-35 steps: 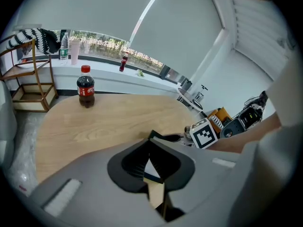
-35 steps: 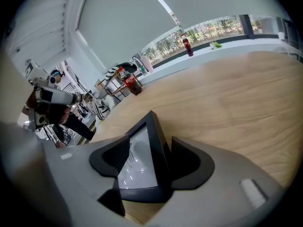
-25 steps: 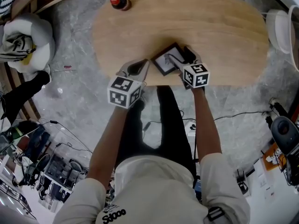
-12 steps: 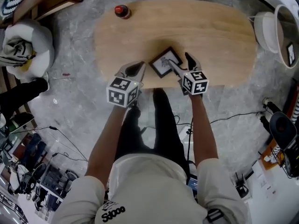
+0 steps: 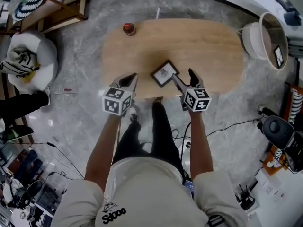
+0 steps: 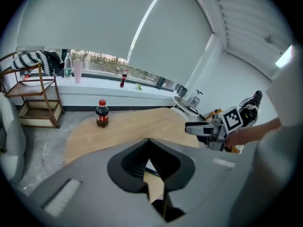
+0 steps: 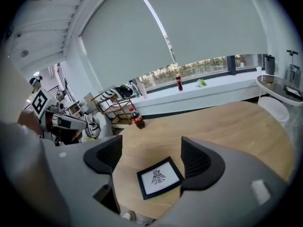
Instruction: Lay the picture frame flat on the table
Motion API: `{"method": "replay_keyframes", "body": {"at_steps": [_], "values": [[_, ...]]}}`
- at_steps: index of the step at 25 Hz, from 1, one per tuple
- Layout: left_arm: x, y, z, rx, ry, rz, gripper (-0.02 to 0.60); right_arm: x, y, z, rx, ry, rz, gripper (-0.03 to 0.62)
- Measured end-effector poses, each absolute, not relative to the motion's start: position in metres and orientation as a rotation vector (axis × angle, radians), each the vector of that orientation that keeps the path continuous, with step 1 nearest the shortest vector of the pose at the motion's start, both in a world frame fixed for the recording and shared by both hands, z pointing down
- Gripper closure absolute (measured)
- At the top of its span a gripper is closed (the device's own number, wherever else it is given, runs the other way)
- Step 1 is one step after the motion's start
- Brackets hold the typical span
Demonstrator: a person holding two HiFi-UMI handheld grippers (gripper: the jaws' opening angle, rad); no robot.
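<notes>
vs 1 s ago: right gripper (image 5: 183,75) has backed off toward the near edge. It sat over the picture frame (image 5: 164,73) then and is clear of it now. Frame lies flat on the table (image 5: 208,41), face up, close to the near edge, much where it was. Left gripper (image 5: 130,78) is still at the near edge, left of the frame.

Right gripper view: jaws spread wide with nothing between the pads. The frame (image 7: 160,178) lies on the wood just ahead of and below the gap, its right corner close by the right pad; can't tell if it touches. Only this view resolves the print, a dark bird-like figure on white in a black border.

Left gripper view: jaw tips pressed together (image 6: 149,143), empty. The frame is barely visible behind them, but the right gripper (image 6: 196,128) shows in side profile at right.

Cola bottle (image 5: 129,29) stands at the far left of the table, well apart from the frame.
</notes>
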State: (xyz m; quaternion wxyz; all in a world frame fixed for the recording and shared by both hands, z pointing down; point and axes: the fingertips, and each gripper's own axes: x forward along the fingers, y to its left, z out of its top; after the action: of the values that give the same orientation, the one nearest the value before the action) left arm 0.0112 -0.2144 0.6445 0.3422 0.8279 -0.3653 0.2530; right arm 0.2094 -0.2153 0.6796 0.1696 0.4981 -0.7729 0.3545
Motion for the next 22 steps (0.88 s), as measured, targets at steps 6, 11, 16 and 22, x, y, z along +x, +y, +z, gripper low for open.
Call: {"method": "replay_keyframes", "body": {"at_steps": [6,11,16,22], "values": [[-0.025,-0.199,0.606,2.195,-1.003,0.623,0.572,0.195,-0.195,0.623,1.463,-2.215,0.928,0.212],[-0.047,-0.174,0.577,2.242,-1.014,0.607,0.572,0.184,-0.171,0.566,1.56,-2.247,0.838,0.215],[-0.07,-0.146,0.546,2.281,-1.034,0.59,0.572,0.17,-0.137,0.512,1.59,-2.287,0.733,0.22],[-0.092,-0.129,0.498,2.369,-1.079,0.542,0.572,0.16,-0.103,0.452,1.647,-2.336,0.611,0.242]]}}
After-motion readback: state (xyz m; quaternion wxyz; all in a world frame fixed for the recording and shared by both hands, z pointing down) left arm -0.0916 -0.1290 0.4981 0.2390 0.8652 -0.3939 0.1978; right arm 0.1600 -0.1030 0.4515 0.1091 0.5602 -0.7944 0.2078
